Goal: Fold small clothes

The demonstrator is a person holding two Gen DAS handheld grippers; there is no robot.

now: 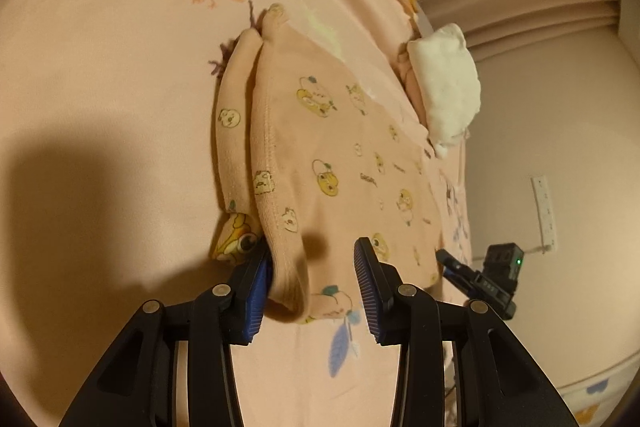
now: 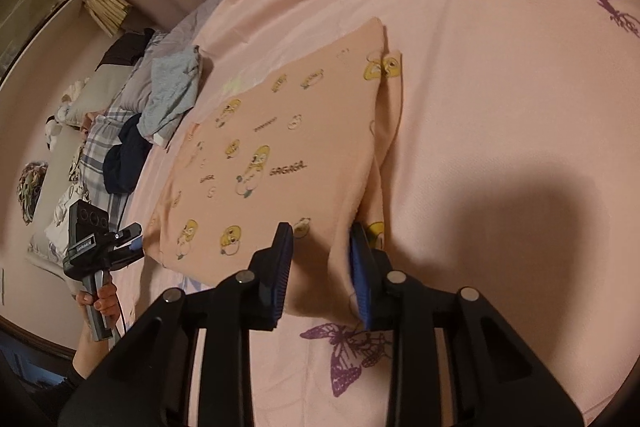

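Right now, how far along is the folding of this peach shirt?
Part done: the peach shirt lies on the bed with its side already folded in. In hand: the left gripper and right gripper stand open around its near corners. Left: fold it again, then the unfolded pile.

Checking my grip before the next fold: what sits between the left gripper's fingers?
In the left wrist view, the folded edge of the peach printed garment lies between the left gripper fingers, against the left one; bedsheet shows in the remaining gap.
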